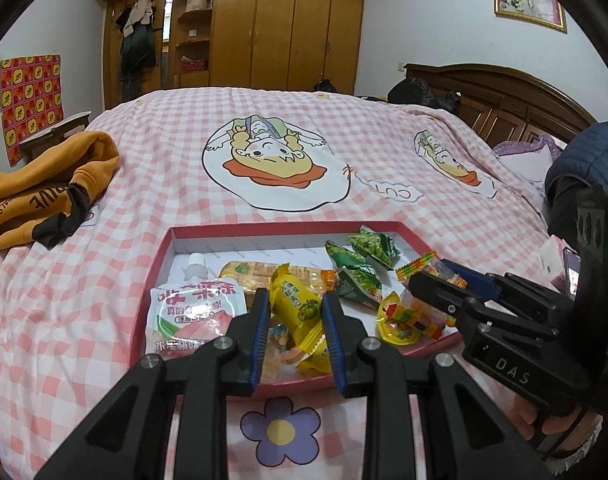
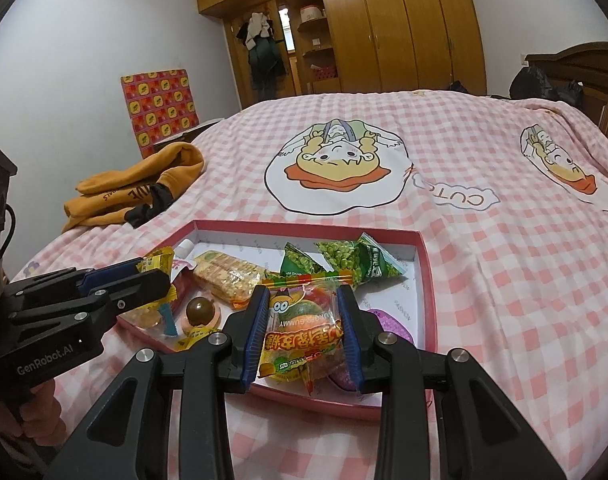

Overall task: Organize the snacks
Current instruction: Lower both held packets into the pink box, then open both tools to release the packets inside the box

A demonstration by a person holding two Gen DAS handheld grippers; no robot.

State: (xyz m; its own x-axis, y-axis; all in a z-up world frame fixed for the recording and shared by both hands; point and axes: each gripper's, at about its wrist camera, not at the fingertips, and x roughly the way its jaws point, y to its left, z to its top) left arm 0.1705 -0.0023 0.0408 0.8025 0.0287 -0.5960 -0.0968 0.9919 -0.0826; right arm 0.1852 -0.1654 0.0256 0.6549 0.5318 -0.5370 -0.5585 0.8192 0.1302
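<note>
On the checked bedspread [image 1: 152,184] sits the red-rimmed tray [image 2: 425,264], already holding most of the snacks — green pea packets [image 2: 343,258], a cracker pack [image 2: 228,276], a jelly pouch [image 1: 192,312]. The job looks nearly done; two pieces are left to set down. The left gripper [image 1: 296,322] hovers over the tray's near edge, clamped on a yellow packet [image 1: 294,300]. The right gripper [image 2: 302,332] hangs likewise, pinching a gummy bag [image 2: 304,328].

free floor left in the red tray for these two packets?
Bare white floor runs along the far wall of the red tray, behind the cracker pack and left of the green pea packets. A smaller strip lies by the right wall. The near half is crowded with candies under both loaded grippers.
</note>
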